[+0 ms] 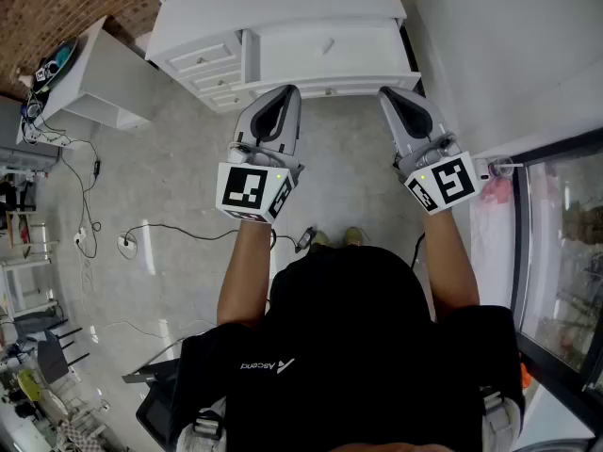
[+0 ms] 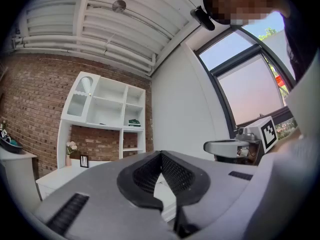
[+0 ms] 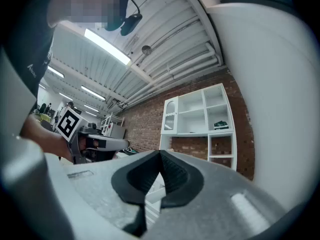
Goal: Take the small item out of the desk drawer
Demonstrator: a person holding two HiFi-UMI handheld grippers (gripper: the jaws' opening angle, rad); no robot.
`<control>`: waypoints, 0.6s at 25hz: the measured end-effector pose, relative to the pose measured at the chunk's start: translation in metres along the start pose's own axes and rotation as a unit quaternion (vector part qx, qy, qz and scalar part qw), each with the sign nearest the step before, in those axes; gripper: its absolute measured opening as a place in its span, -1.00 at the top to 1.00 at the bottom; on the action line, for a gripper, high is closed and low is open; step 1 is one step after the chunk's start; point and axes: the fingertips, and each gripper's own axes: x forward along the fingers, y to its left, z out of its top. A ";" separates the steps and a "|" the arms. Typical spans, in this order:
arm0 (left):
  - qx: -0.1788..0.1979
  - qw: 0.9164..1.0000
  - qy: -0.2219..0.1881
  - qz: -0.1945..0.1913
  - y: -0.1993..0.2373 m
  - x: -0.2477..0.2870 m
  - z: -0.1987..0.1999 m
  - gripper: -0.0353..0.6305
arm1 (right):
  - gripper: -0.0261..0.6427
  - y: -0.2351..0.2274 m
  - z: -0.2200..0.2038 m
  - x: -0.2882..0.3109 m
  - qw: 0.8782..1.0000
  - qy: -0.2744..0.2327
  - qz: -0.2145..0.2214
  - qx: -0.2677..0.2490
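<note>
Near side of the smooth white drawer point(image 1: 325, 53): left gripper point(image 1: 287, 92) and right gripper point(image 1: 388, 93) hover, ribbed black jaws closed tip-to-tip, gripping nothing.

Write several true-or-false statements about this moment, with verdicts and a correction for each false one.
1. The left gripper and the right gripper both have their jaws shut with nothing between them. True.
2. The left gripper is gripping a drawer handle. False: it is held in the air in front of the desk, touching nothing.
3. The desk is white. True.
4. The wall behind the shelf unit is covered in green tiles. False: it is a brick wall.
</note>
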 end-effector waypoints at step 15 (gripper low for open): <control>-0.014 1.000 -0.013 0.002 0.009 -0.011 0.003 0.90 | 0.92 0.010 0.000 0.001 1.000 0.003 -0.008 0.006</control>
